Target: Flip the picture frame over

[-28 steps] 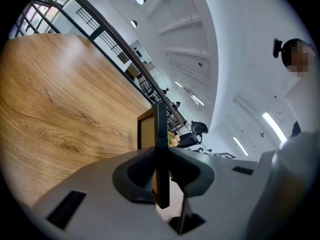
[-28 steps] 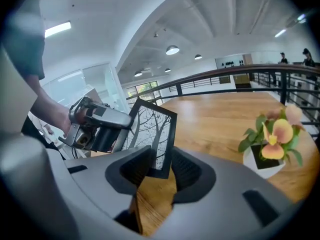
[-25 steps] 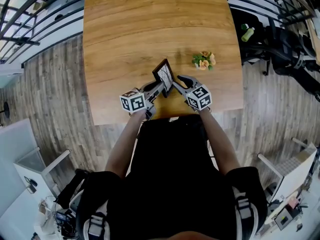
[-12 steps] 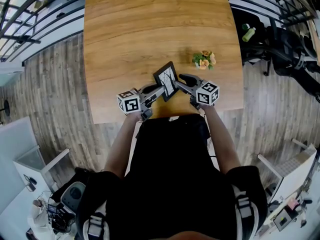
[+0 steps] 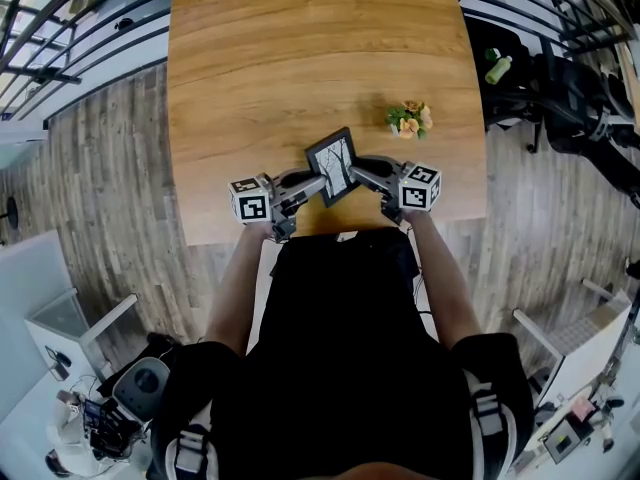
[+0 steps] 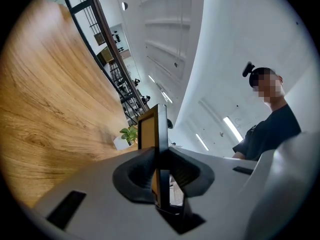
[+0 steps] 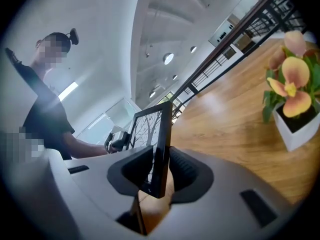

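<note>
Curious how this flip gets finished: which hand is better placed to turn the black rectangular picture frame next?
Probably the left. The left gripper is clamped with the black rectangular picture frame seated deep between its jaws. The jaws of the right gripper have just been closing on only a corner of it.

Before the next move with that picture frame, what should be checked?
1. Grip of left tool on picture frame: ok.
2. Grip of right tool on the opposite side: ok; its jaws have just been closing, frame between them.
3. Gap between flower pot and frame: ok.
4. Bare table beyond the frame: ok.
5. Frame lifted clear of the table: cannot tell.
</note>
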A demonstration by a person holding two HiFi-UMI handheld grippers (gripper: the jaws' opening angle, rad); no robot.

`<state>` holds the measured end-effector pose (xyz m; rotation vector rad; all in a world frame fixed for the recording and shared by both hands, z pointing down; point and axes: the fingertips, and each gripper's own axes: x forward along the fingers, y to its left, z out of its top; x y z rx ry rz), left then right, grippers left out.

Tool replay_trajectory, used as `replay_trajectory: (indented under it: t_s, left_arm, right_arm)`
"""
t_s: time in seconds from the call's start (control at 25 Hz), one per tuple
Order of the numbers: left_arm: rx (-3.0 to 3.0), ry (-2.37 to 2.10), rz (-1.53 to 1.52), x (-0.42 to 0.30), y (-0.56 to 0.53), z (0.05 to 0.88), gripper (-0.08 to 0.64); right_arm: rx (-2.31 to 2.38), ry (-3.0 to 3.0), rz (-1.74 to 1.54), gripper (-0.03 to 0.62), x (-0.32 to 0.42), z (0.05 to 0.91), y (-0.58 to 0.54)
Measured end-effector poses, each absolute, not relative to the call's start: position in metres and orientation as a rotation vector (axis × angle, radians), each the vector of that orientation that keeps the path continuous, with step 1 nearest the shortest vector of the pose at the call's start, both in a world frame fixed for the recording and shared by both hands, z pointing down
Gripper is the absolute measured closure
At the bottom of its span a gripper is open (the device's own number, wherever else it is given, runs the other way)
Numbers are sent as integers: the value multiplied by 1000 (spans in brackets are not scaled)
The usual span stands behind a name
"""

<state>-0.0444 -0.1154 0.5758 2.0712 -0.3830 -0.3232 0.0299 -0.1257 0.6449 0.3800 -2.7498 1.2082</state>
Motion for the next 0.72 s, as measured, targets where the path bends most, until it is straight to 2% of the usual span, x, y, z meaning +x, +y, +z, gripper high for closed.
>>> replay_trajectory:
  t_s: [0.72]
  left_arm:
    - [2028, -651, -150, -51, -134, 618, 474]
  right_arm:
    - [587, -2644, 1166, 500, 39, 668, -133]
